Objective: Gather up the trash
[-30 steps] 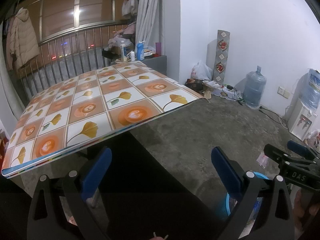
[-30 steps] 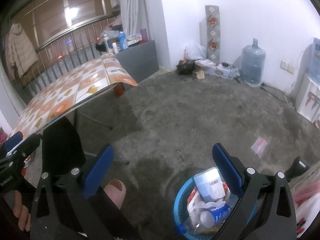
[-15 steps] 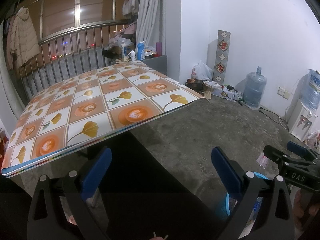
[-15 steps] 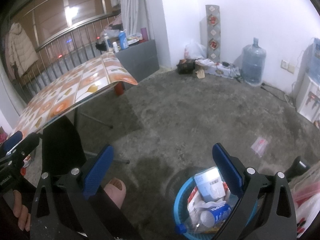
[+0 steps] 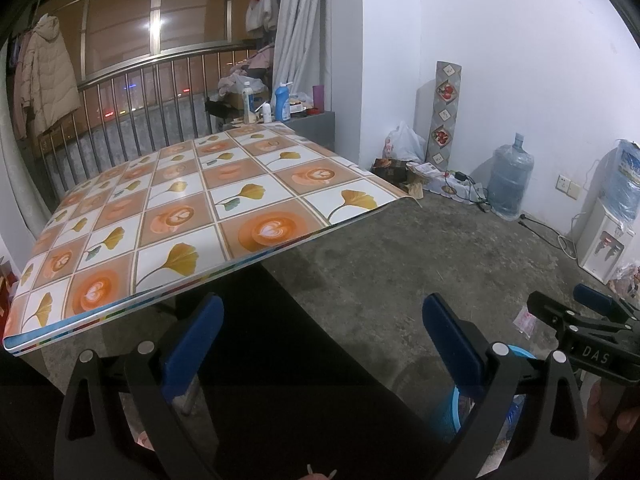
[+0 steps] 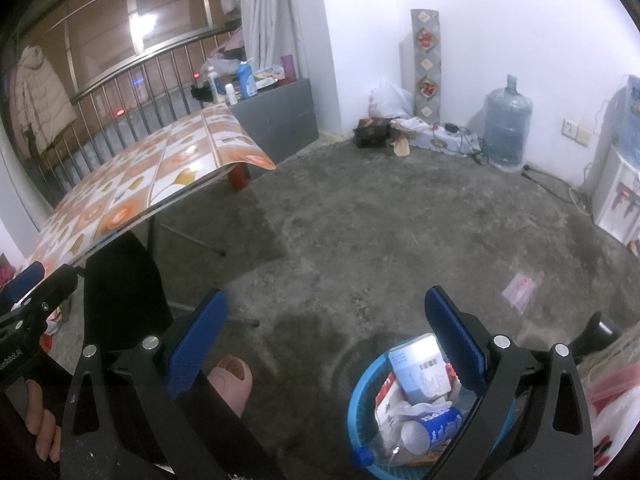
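A blue trash basket (image 6: 354, 404) stands on the concrete floor, holding a white carton (image 6: 420, 368), a plastic bottle (image 6: 432, 428) and crumpled wrappers. My right gripper (image 6: 326, 300) hangs open and empty above the floor, its right finger over the basket. A small clear wrapper with red print (image 6: 520, 290) lies on the floor beyond the basket. My left gripper (image 5: 322, 312) is open and empty, facing the bare tabletop (image 5: 180, 216). In the left wrist view the basket (image 5: 442, 420) is mostly hidden behind the right finger, and the wrapper (image 5: 526, 322) lies near the right gripper (image 5: 580, 312).
A black chair (image 6: 120, 292) stands under the table edge, with a person's bare foot (image 6: 232, 380) beside it. A water jug (image 6: 506, 128), bags and cables line the far wall. A water dispenser (image 5: 604, 240) stands at the right. A grey cabinet (image 6: 276, 116) with bottles sits behind the table.
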Demonstrator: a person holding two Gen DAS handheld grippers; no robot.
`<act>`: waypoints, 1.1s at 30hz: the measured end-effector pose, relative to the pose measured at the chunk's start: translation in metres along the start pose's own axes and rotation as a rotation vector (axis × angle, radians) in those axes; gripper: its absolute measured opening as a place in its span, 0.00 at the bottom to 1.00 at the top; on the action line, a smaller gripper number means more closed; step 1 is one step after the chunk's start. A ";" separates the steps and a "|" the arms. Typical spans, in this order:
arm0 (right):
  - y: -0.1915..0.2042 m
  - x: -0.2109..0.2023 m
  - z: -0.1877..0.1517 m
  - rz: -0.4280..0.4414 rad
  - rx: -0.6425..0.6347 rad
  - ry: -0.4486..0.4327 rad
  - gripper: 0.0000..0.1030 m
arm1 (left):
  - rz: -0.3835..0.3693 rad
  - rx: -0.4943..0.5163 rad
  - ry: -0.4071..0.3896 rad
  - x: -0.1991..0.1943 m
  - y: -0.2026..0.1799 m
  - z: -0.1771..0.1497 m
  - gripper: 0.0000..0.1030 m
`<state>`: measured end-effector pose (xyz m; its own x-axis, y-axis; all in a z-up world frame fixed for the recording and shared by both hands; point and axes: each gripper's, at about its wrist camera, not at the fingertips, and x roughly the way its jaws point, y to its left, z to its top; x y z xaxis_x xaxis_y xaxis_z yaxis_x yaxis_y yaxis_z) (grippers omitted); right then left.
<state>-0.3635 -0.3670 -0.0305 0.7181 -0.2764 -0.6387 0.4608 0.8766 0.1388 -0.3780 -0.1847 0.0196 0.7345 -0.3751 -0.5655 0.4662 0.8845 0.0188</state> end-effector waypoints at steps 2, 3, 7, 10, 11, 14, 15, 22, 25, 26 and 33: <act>0.000 0.000 0.000 0.000 0.001 0.002 0.92 | -0.001 0.000 -0.001 0.000 0.000 0.000 0.95; 0.000 0.000 0.000 0.000 0.001 0.000 0.92 | -0.001 -0.001 -0.002 0.000 0.000 0.000 0.95; 0.000 0.000 0.000 -0.001 0.000 0.001 0.92 | 0.000 -0.005 -0.001 0.000 0.000 -0.001 0.95; 0.000 0.001 0.000 -0.002 0.001 0.001 0.92 | 0.000 -0.004 -0.001 0.000 0.000 0.000 0.95; 0.001 0.000 0.000 -0.001 0.002 0.002 0.92 | -0.001 -0.005 -0.001 0.000 0.000 -0.001 0.95; 0.001 0.000 0.000 -0.001 0.000 0.001 0.92 | -0.008 -0.007 0.000 0.000 0.001 -0.001 0.95; 0.000 0.000 0.000 0.000 -0.001 0.001 0.92 | -0.015 -0.008 0.001 0.000 0.001 -0.001 0.95; 0.000 0.000 0.000 -0.001 0.000 0.000 0.92 | -0.024 0.003 0.001 -0.001 -0.003 -0.002 0.95; 0.000 0.001 0.001 0.000 0.002 0.005 0.92 | -0.021 0.001 0.003 -0.001 -0.004 -0.002 0.95; 0.000 0.001 0.001 0.000 0.003 0.004 0.92 | -0.021 0.000 0.003 -0.001 -0.004 -0.002 0.95; 0.000 0.001 0.001 -0.001 0.001 0.003 0.92 | -0.057 0.011 0.000 -0.004 -0.008 -0.001 0.95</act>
<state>-0.3622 -0.3674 -0.0303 0.7163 -0.2762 -0.6408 0.4621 0.8758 0.1391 -0.3852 -0.1905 0.0204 0.7065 -0.4250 -0.5659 0.5127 0.8586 -0.0047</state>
